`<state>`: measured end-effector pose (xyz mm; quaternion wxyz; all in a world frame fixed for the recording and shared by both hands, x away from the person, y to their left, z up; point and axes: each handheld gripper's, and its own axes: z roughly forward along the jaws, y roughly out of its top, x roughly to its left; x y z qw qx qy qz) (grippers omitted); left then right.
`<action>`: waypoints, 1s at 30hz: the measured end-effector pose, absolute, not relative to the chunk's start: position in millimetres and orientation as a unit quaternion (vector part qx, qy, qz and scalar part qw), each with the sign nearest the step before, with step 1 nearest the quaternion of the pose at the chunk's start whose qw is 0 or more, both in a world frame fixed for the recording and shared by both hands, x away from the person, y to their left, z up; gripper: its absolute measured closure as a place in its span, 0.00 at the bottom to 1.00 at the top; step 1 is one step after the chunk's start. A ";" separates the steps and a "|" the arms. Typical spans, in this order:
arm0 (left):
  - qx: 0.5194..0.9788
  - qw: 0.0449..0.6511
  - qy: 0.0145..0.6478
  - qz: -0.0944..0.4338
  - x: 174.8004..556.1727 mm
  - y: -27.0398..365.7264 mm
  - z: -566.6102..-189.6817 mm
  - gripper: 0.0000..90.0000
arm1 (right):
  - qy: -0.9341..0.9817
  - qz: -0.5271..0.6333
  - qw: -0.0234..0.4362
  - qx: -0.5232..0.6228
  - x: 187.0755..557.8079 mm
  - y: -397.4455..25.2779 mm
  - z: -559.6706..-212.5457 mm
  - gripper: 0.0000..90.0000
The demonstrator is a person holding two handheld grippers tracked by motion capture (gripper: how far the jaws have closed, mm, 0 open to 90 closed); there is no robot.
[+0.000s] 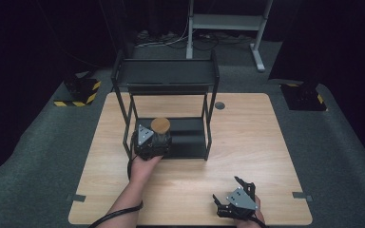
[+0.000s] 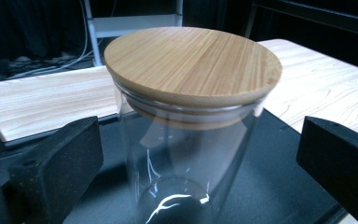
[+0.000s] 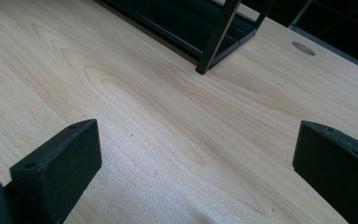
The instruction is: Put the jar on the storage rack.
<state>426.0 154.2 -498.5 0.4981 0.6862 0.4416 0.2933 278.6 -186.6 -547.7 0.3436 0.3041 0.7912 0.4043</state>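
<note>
At the left of the high view, the left gripper is held at the front edge of the lower shelf of a black two-tier rack, which stands on the far half of the wooden table. A glass jar with a round wooden lid is seen standing on that lower shelf, directly in front of the gripper. In the left gripper view the jar is placed between the two black jaws, which are spread wide; a gap is visible on each side (no contact with the glass can be made out). The lid is seated flat on the jar's mouth, and the jar appears upright and empty.

Further right, near the table's front edge, the right gripper is held low, well apart from the rack. In the right gripper view its jaws are seen spread wide over bare table, with nothing between them; a rack leg is seen beyond.
</note>
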 end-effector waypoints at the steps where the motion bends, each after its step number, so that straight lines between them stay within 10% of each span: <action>1: 0.687 0.498 0.442 0.291 425.0 154.8 -498.3 0.01 | 0.791 0.405 0.343 0.305 278.7 -186.6 -547.7 0.00; 30: 0.691 0.507 0.432 0.281 373.7 163.7 -494.4 0.00 | 0.791 0.404 0.347 0.302 278.2 -186.2 -547.9 0.00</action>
